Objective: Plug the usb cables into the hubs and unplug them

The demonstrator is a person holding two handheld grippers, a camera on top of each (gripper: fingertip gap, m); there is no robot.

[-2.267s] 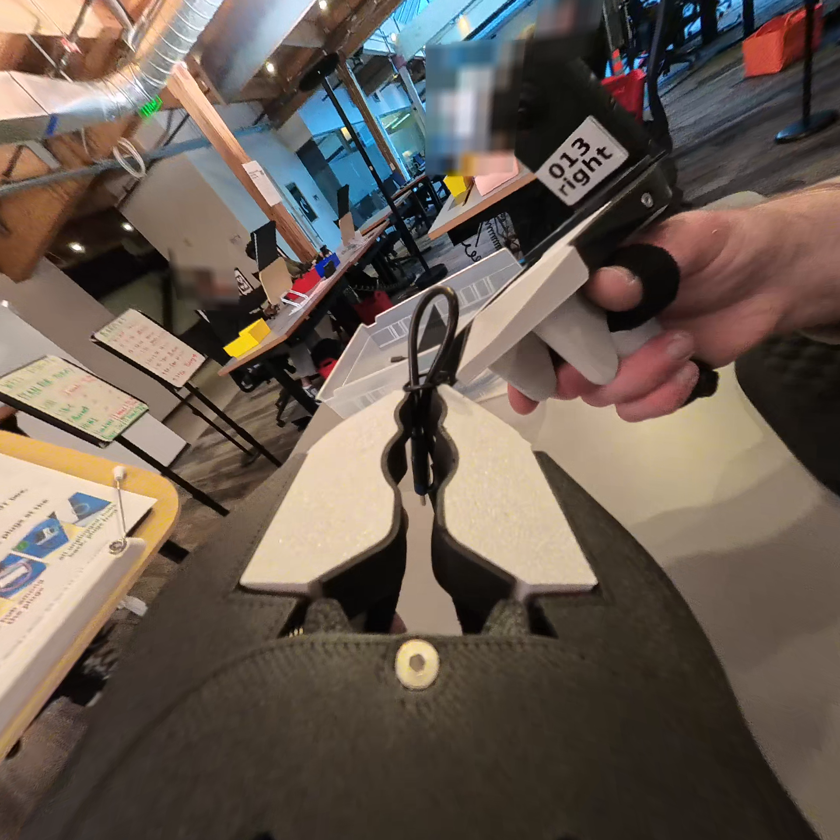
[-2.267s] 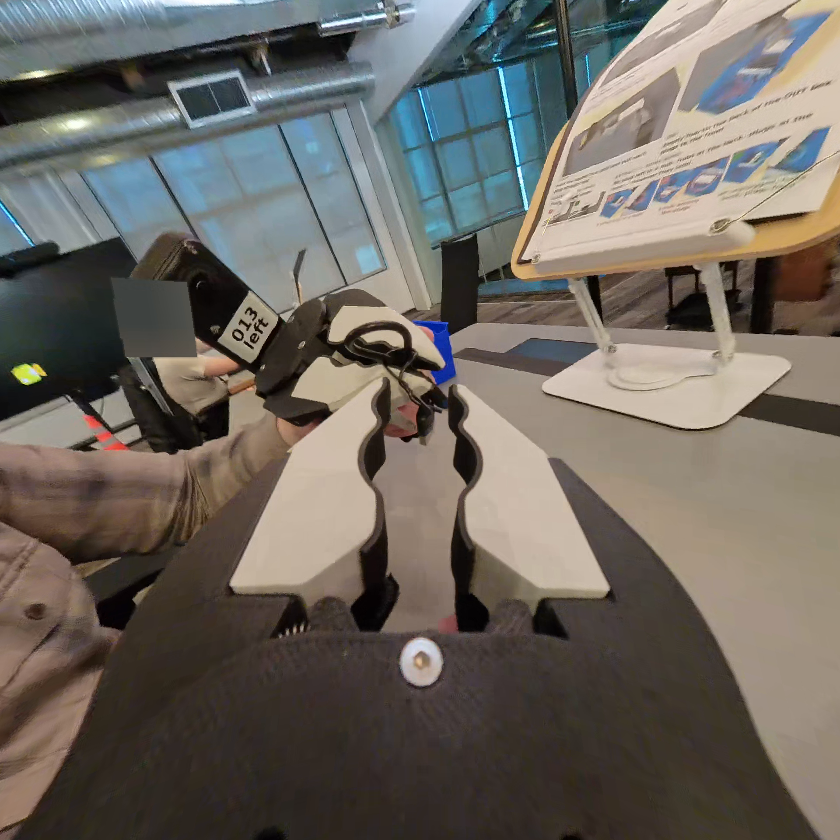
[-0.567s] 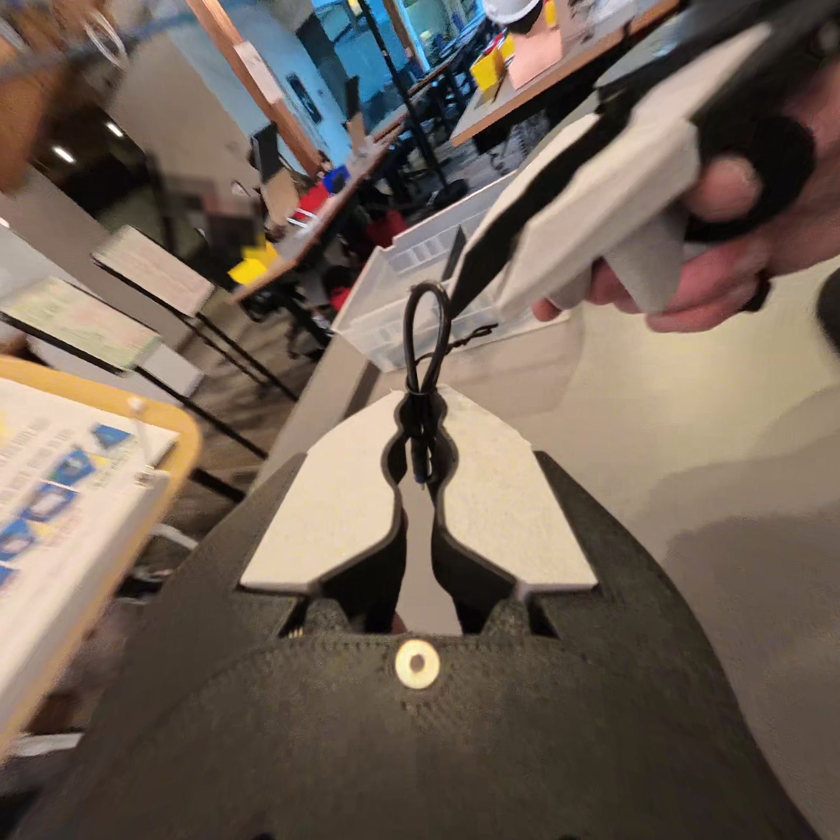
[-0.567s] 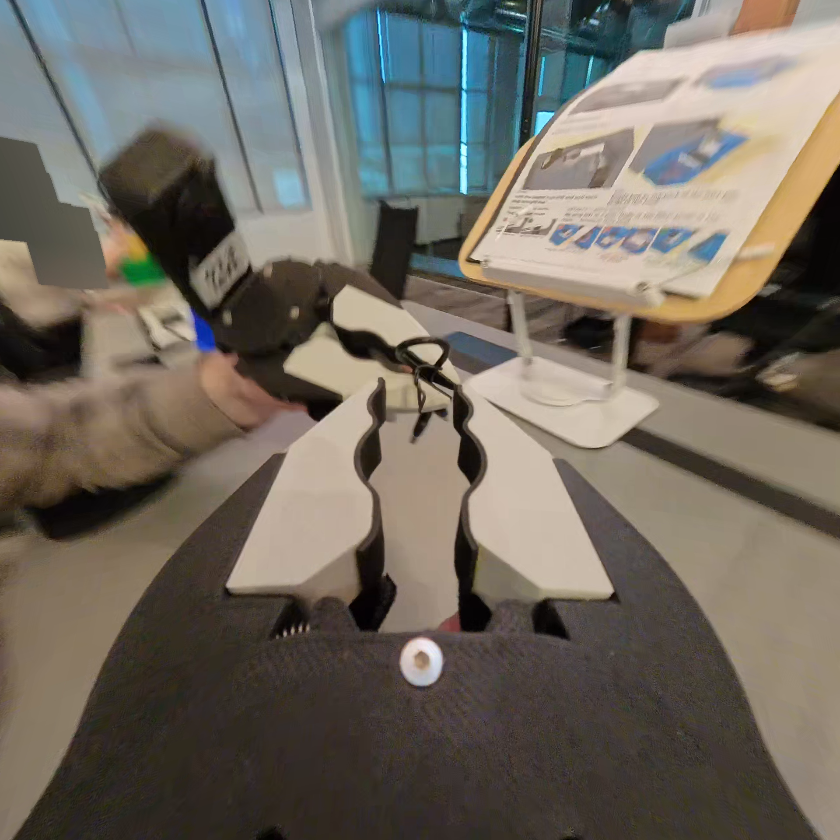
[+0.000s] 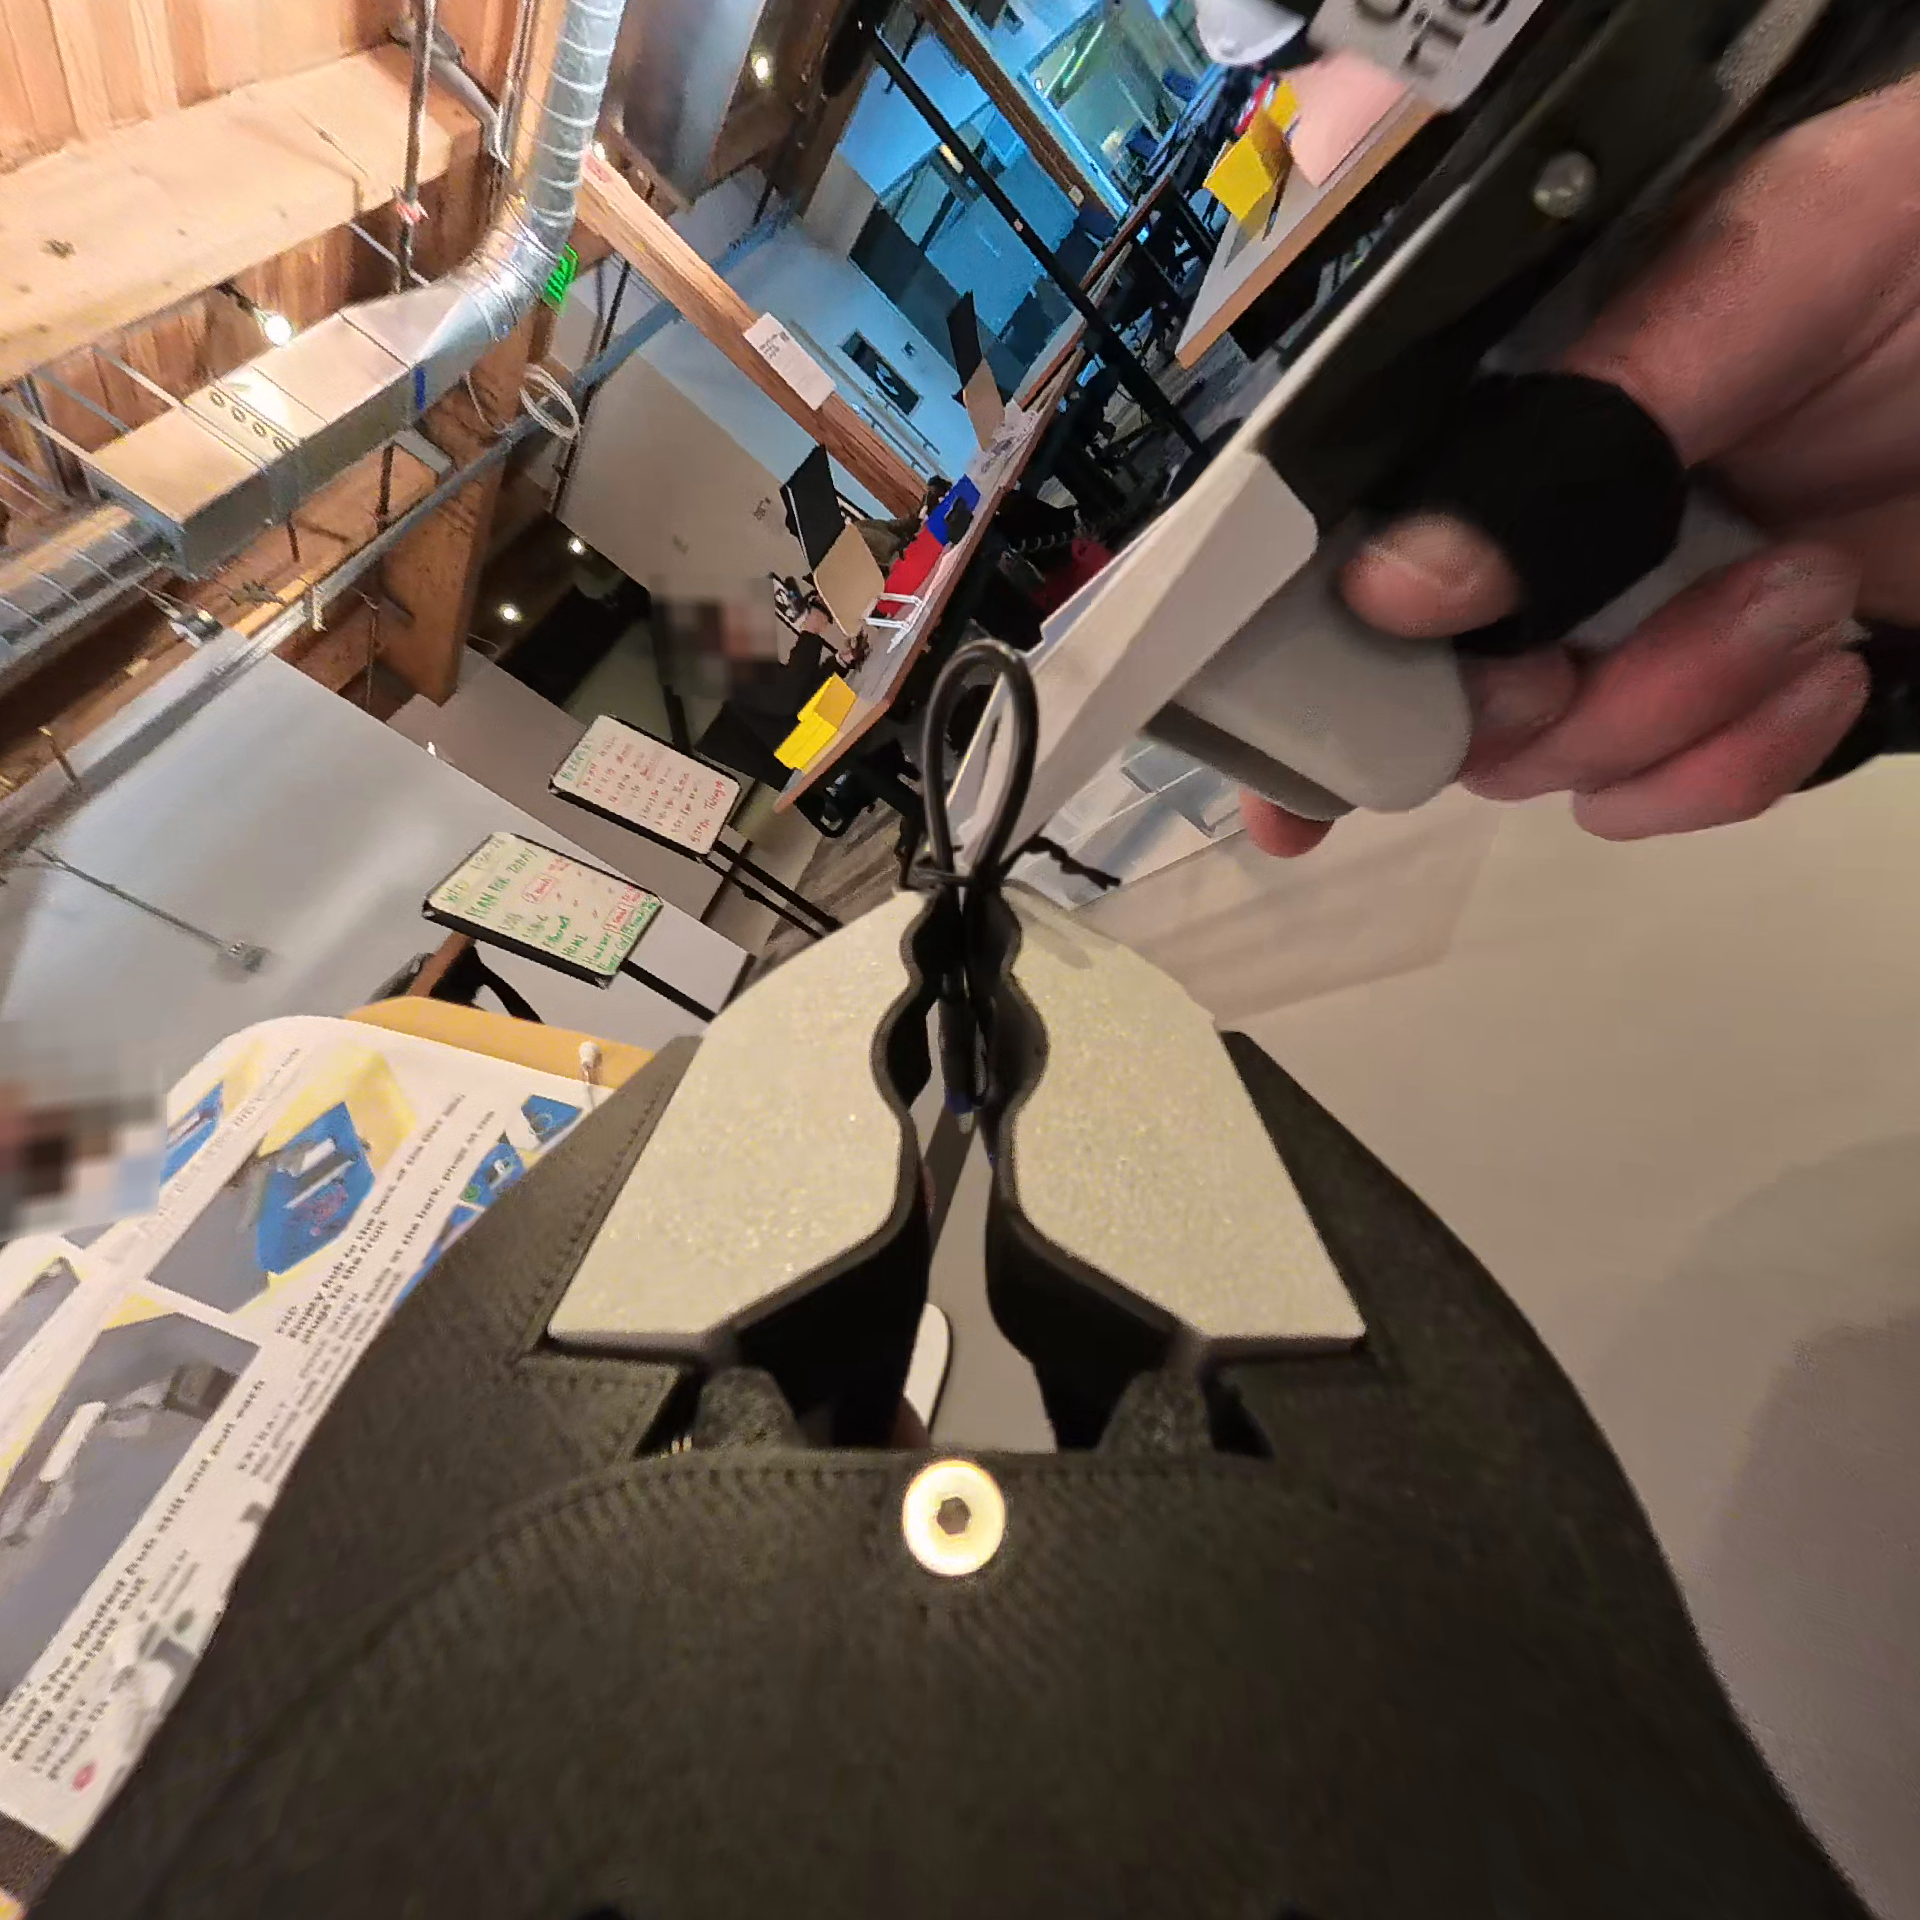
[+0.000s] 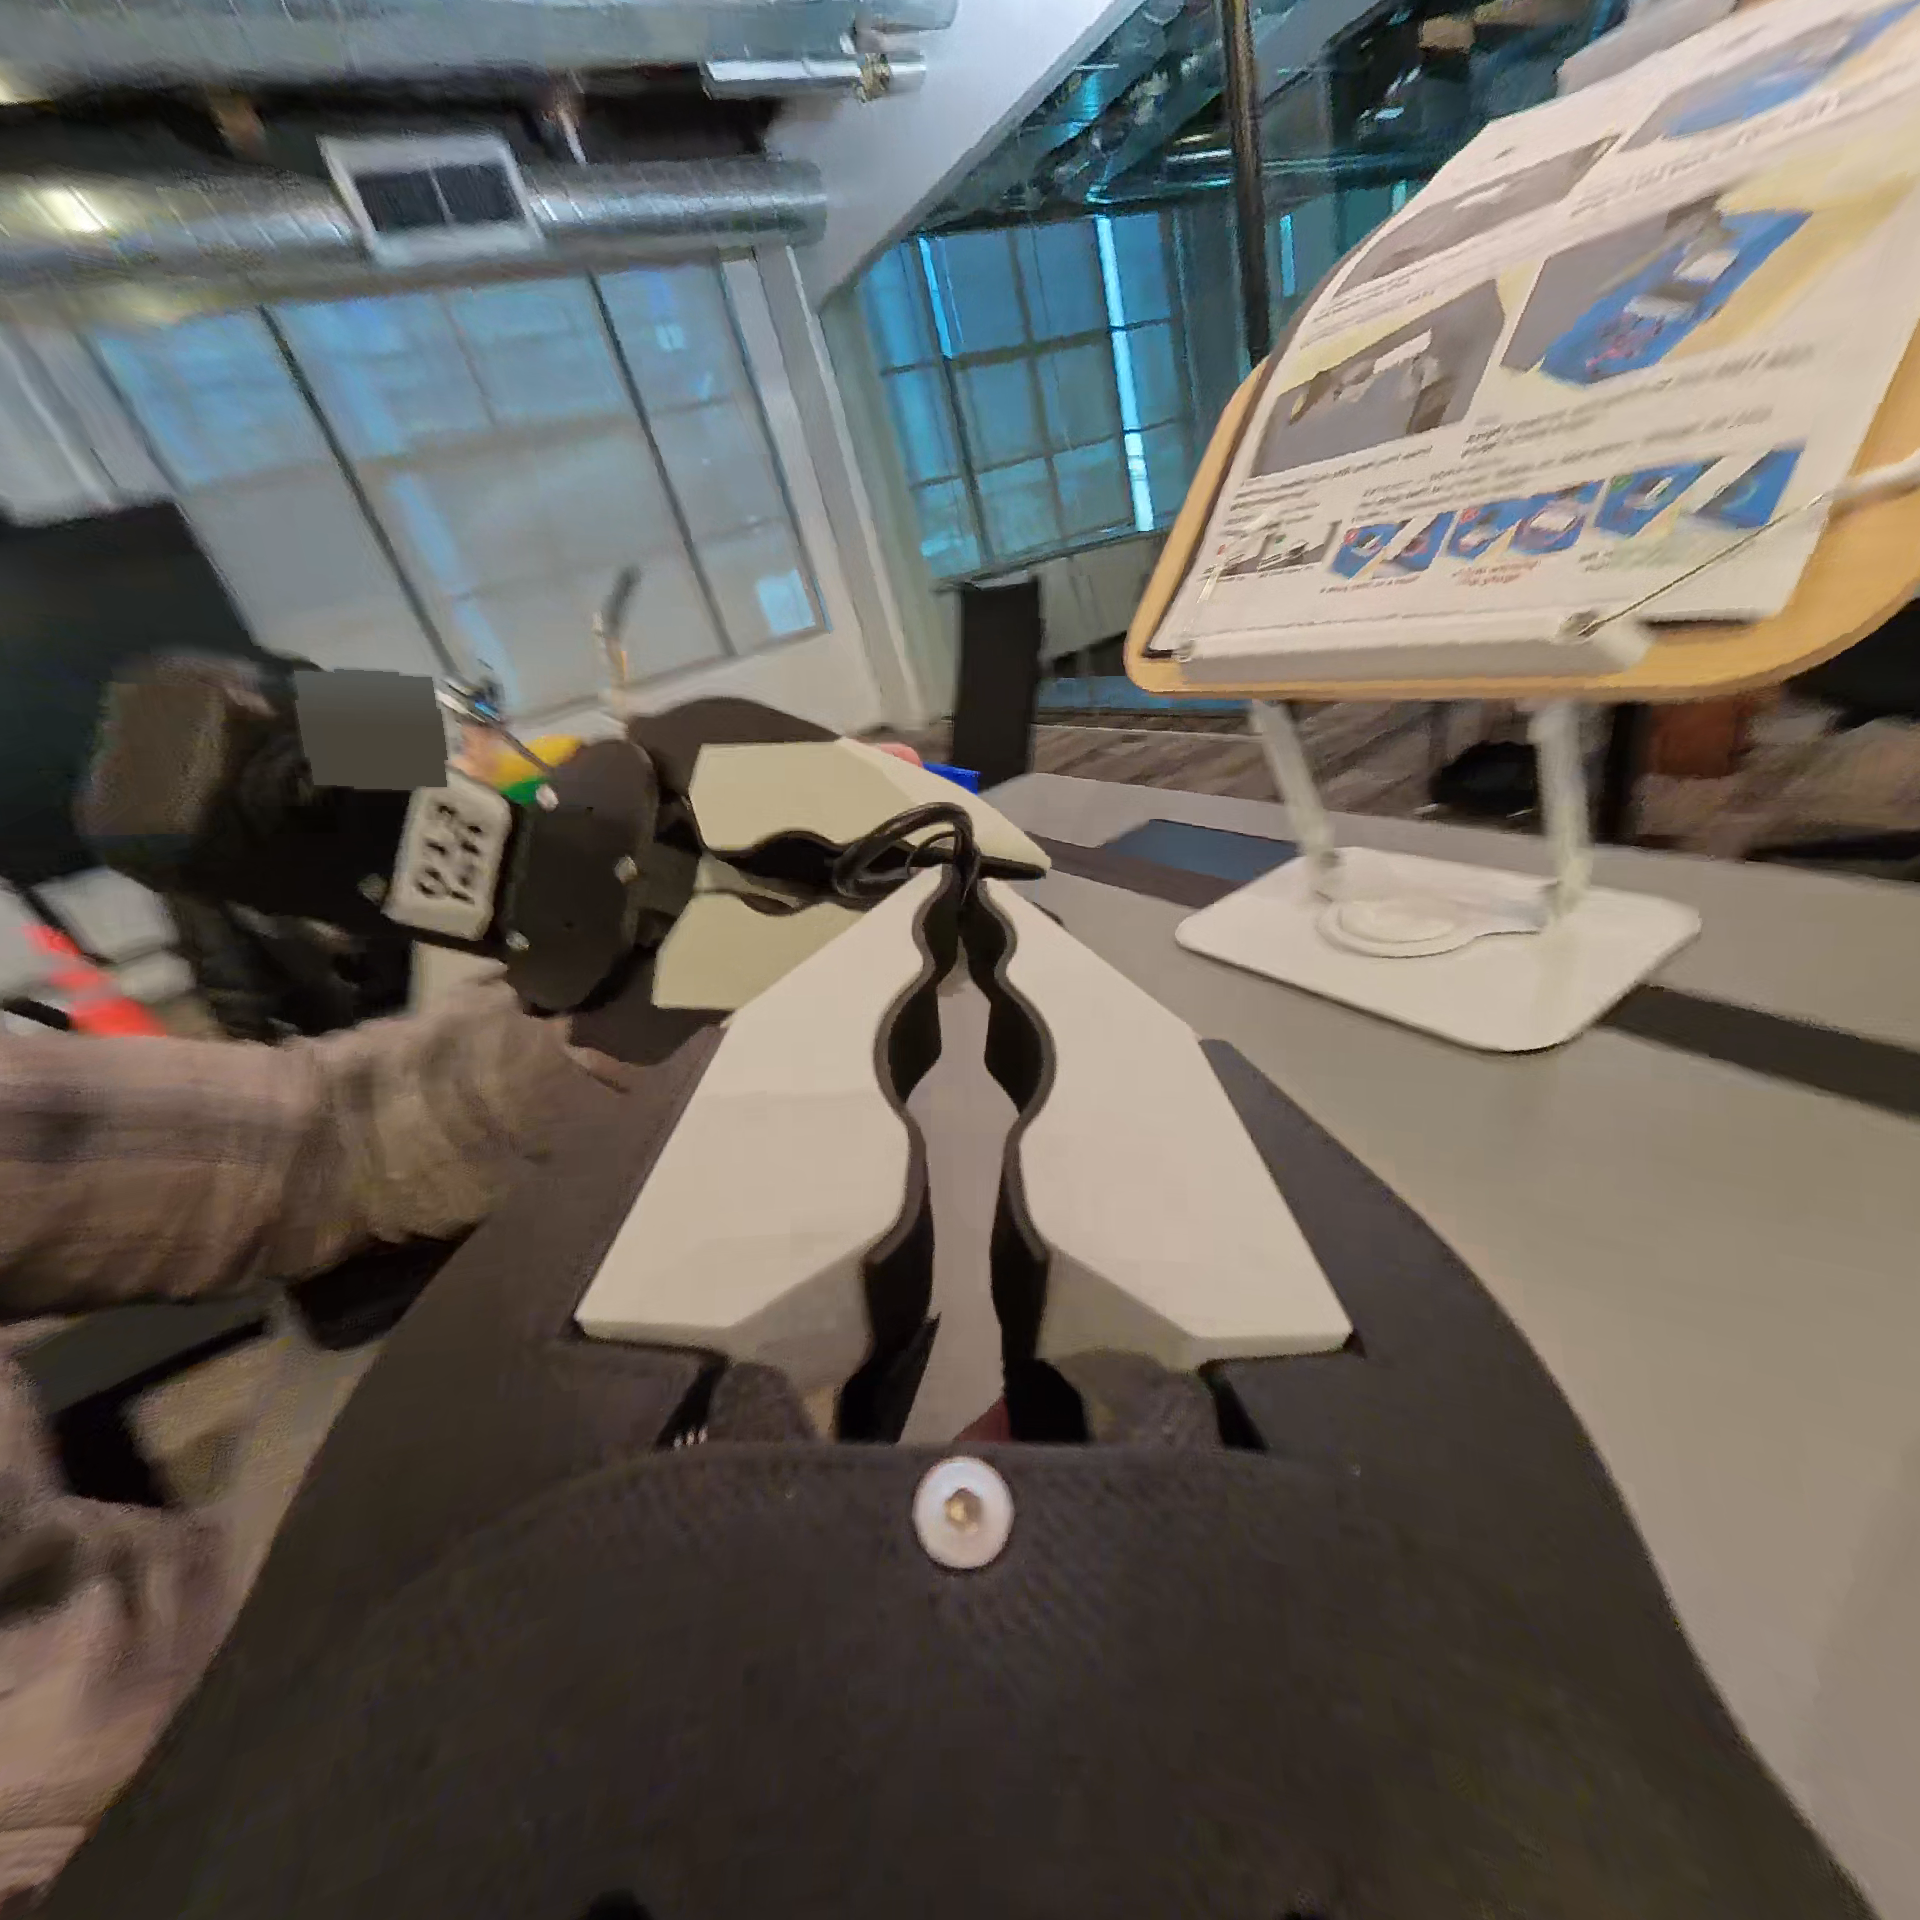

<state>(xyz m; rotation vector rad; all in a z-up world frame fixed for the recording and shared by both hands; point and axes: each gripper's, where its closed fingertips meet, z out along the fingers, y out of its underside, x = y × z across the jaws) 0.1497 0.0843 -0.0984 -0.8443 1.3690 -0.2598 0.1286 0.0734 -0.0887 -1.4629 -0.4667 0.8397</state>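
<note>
A black USB cable (image 5: 961, 966), bundled with a twist tie, is clamped between the white fingers of my left gripper (image 5: 961, 914). Its loop sticks out past the tips. My right gripper (image 5: 997, 821) comes in from the upper right, held by a hand, with its tips at the tie. In the right wrist view my right gripper (image 6: 961, 894) has its fingers nearly together on a strand of the cable (image 6: 883, 847). The left gripper (image 6: 977, 852) holds the same bundle just beyond. No hub is in view.
A wooden document stand with an instruction sheet (image 6: 1507, 436) stands on a white base (image 6: 1434, 935) on the grey table (image 6: 1558, 1195). The sheet also shows in the left wrist view (image 5: 208, 1299). A white bin (image 5: 1143, 790) sits behind the grippers. The grippers are tip to tip, or close to it.
My right gripper was open and short of the cable; it has moved in and closed its fingers on it. My left gripper keeps its hold on the bundle.
</note>
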